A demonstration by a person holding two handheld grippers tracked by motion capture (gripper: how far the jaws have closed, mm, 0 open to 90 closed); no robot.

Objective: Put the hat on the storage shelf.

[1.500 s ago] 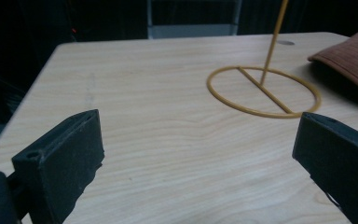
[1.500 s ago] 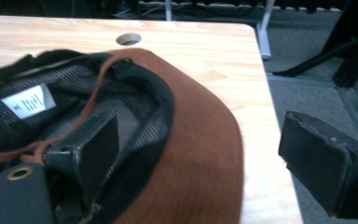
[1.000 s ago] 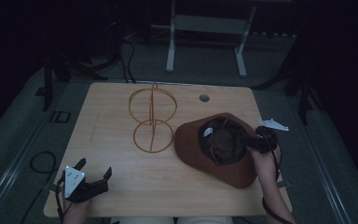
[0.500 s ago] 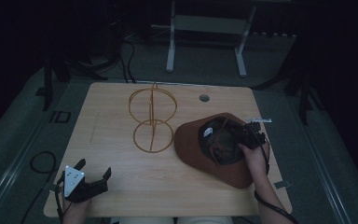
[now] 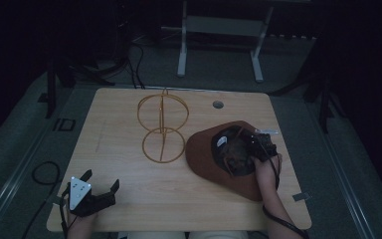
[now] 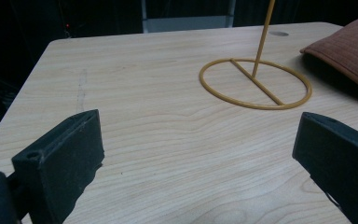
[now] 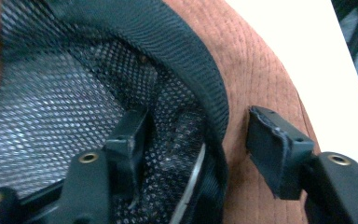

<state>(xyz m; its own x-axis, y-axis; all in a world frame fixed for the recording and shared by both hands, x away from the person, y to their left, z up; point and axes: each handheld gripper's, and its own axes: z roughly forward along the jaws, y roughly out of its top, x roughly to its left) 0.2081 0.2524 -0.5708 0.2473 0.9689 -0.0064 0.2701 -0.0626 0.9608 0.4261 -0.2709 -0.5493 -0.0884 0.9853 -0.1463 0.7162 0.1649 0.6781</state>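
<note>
A light wooden table [image 5: 129, 114] carries a gold wire stand [image 5: 163, 124] near its middle. Just beside that, toward the right edge, a brown hat [image 5: 209, 154] lies upside down, its mesh lining facing up.

Brown hat [image 5: 211, 154] (black mesh lining), yellow wire stand [image 5: 162, 124]

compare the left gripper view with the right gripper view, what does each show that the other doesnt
Left gripper view alone: the gold wire stand with its ring base, bare wooden table ahead, and the left claw standing wide with nothing between its jaws.

Right gripper view alone: the hat's mesh lining and black inner band, which the right claw straddles, one jaw inside and one outside; its jaws have just been closing.

Both: the brown hat and the tabletop.
</note>
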